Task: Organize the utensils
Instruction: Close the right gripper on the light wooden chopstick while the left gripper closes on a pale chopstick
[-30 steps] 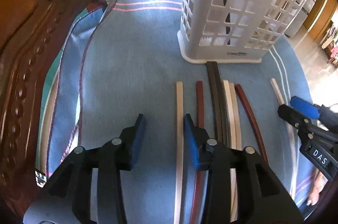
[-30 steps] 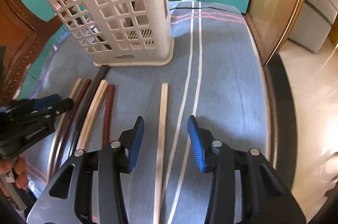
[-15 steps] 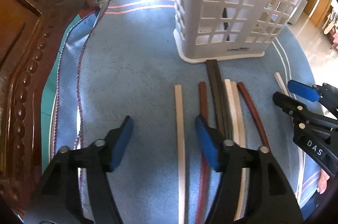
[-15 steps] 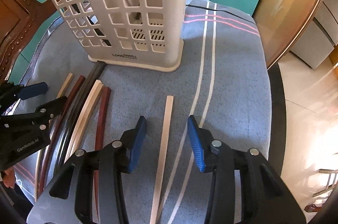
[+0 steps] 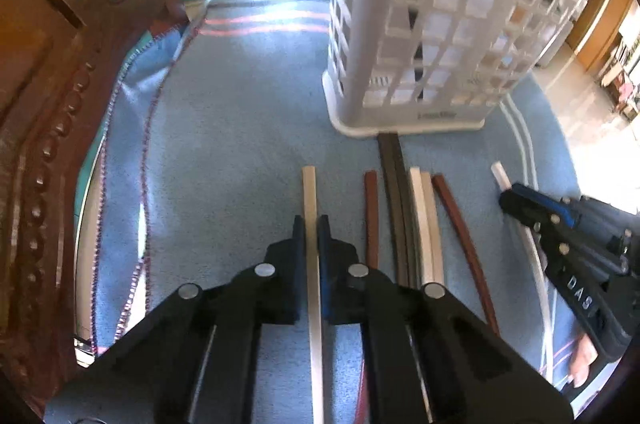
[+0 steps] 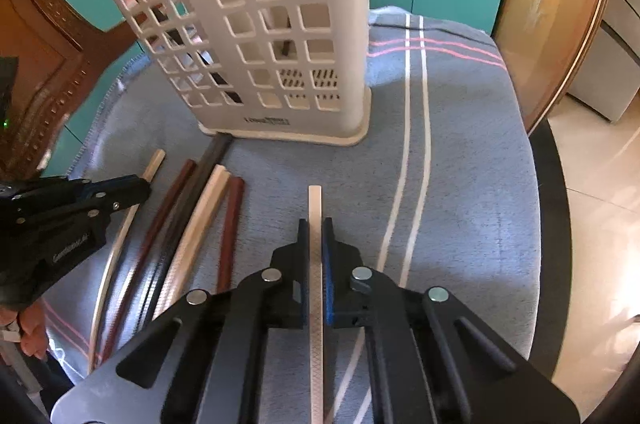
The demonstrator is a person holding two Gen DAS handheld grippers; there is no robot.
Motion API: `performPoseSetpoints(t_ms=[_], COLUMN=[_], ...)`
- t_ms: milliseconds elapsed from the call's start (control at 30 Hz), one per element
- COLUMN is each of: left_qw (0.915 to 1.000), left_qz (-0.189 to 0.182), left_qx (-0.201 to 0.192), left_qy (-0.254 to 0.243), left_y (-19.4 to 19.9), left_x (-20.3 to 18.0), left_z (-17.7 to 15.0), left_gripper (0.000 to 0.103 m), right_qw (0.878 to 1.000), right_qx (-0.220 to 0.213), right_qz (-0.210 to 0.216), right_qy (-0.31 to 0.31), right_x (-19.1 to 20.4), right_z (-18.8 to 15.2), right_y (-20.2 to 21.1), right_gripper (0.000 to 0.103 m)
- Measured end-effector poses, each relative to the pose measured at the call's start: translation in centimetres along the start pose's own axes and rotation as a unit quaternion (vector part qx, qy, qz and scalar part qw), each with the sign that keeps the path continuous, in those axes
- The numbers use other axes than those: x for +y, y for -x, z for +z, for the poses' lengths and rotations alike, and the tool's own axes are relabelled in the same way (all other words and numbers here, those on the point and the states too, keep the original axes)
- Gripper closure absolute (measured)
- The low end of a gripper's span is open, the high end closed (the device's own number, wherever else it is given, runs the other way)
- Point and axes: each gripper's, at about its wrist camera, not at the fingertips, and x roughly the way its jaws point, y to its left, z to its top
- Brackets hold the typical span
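Each tool [image 5: 311,228] is black — blue pads [image 6: 328,264], silver screws, white lettering.

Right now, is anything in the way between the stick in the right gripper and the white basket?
Nothing visible is. The right gripper is shut on the pale stick, and only bare blue cloth lies between its tip and the basket.

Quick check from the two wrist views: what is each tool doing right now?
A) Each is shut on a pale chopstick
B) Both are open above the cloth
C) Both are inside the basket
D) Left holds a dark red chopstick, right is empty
A: the left tool pinches a pale chopstick, and the right tool pinches another pale chopstick, both short of the white basket.
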Motion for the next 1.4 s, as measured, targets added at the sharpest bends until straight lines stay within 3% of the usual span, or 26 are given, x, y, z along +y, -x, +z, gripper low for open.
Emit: performPoseSetpoints(t_ms=[267,467,867,1400], left_qw=[0.9992,0.9997,0.9992,0.9997], left_qz=[-0.023,-0.016,-0.026,-0.016], left_qx=[-0.033,-0.014,-0.024,0.011], left_qy=[-0.007,-0.015,-0.017,-0.017], left_y=[3.4,2.2,2.7,0.8], left_x=[-0.3,-0.9,-0.8,-0.2], left_z=[-0.7,-1.8,-1.2,-1.6], left_gripper=[0.096,0.096,0.096,0.096], right_qw=[0.998,0.999,0.999,1.000], right_qx=[-0.053,-0.032,-0.044,-0.003], right_qz=[0.017,0.013,0.018,-0.005], right_qy=[-0.002,-0.010,-0.012,-0.011], right_x=[0.1,-0.3,0.1,-0.3], right_z=[-0.2,-1.2,-1.7,-2.2], right_y=[3.2,2.6,2.7,1.3], right_gripper=[0.096,0.096,0.096,0.096])
